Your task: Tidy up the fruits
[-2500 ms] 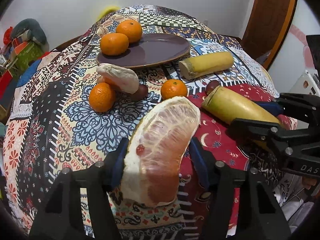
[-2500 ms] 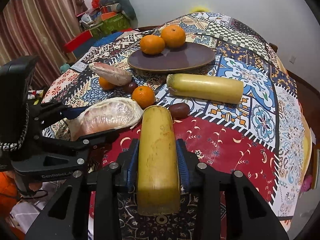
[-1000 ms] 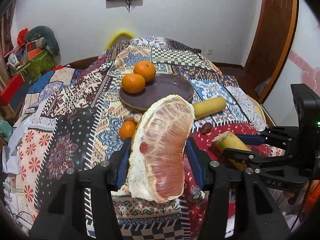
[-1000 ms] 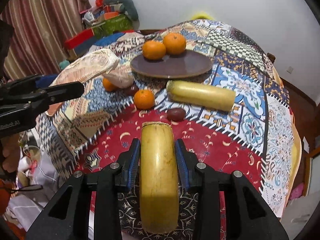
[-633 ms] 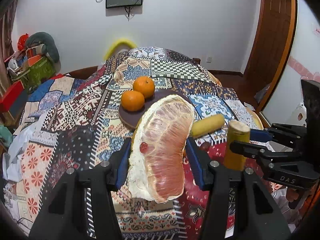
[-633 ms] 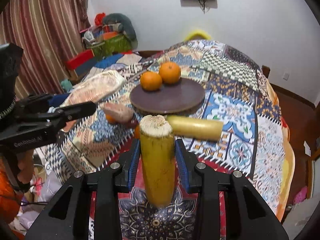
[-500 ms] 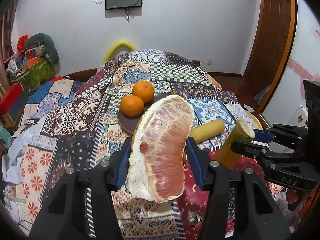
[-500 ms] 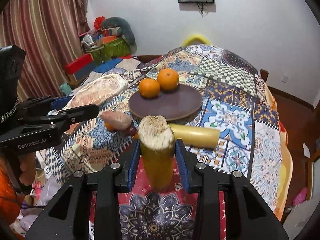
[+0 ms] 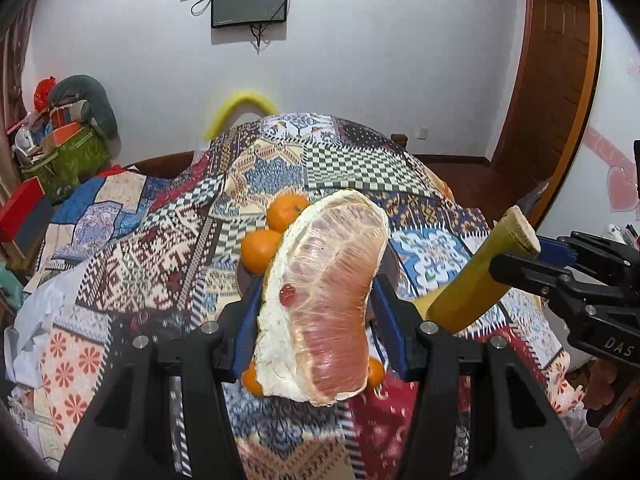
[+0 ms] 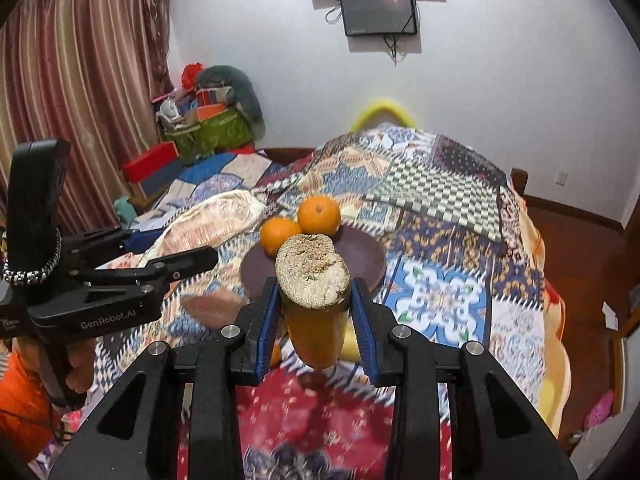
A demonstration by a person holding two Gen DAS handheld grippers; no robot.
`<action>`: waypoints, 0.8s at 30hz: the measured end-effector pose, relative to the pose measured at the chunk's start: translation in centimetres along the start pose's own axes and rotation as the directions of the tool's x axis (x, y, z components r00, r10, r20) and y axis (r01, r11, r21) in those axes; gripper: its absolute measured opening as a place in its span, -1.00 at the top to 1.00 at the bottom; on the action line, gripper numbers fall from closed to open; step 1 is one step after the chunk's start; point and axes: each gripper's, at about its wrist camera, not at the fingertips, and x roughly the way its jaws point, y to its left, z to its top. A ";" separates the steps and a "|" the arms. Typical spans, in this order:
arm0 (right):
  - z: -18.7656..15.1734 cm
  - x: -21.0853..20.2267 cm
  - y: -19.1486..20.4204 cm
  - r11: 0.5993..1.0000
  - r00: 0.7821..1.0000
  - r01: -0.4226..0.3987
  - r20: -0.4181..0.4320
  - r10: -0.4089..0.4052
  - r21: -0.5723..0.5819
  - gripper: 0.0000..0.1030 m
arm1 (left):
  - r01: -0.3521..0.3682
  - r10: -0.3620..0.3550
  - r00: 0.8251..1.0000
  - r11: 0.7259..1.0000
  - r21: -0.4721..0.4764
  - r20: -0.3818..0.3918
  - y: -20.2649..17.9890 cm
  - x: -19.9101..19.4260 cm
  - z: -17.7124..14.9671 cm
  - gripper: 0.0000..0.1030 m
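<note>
L gripper [image 9: 320, 320] up close: blue pads clamped on both sides of a big pomelo wedge [image 9: 324, 300], pink flesh facing the cam, white pith along its left edge, held off the table w/ its tip pointing away. R gripper [image 10: 316, 320] nearly closed, pads pinched on a yellow sugarcane piece [image 10: 316, 308], rough cut end toward the lens; in the left view that piece sticks up at a slant, cut end high. Both loads in the air above the patchwork tablecloth [image 10: 448, 304]. Just under the wedge, two small tangerines [image 9: 253, 378] peek out on the cloth, partly hidden. Below the cane in the right view, a blurred yellow shape, prob. a second cane piece, can't tell for sure. Further on: dark purple plate [image 10: 360, 260], two oranges [image 10: 319, 210] touching side by side at its far-left rim, rest of the plate bare. Beyond the table: yellow chair back [image 10: 380, 110], white wall, wall-mounted screen [image 10: 378, 10]. Far left: striped curtain [image 10: 80, 92], clutter heap in the corner.
</note>
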 end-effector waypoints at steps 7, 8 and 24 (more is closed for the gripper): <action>1.9 1.8 -0.9 1.000 1.000 0.003 0.017 -0.003 0.006 0.38 | -0.020 0.020 0.999 1.000 0.006 0.028 0.9 1.4 2.6 -0.03; 2.1 2.1 -1.1 1.000 1.000 0.002 0.016 -0.002 0.008 0.38 | -0.023 0.023 0.999 1.000 0.007 0.030 1.0 1.6 2.9 -0.03; 3.9 7.9 -2.2 1.000 0.999 0.002 -0.046 -0.002 0.014 0.38 | -0.035 0.035 0.999 0.999 -0.009 -0.007 4.5 7.5 5.8 -0.03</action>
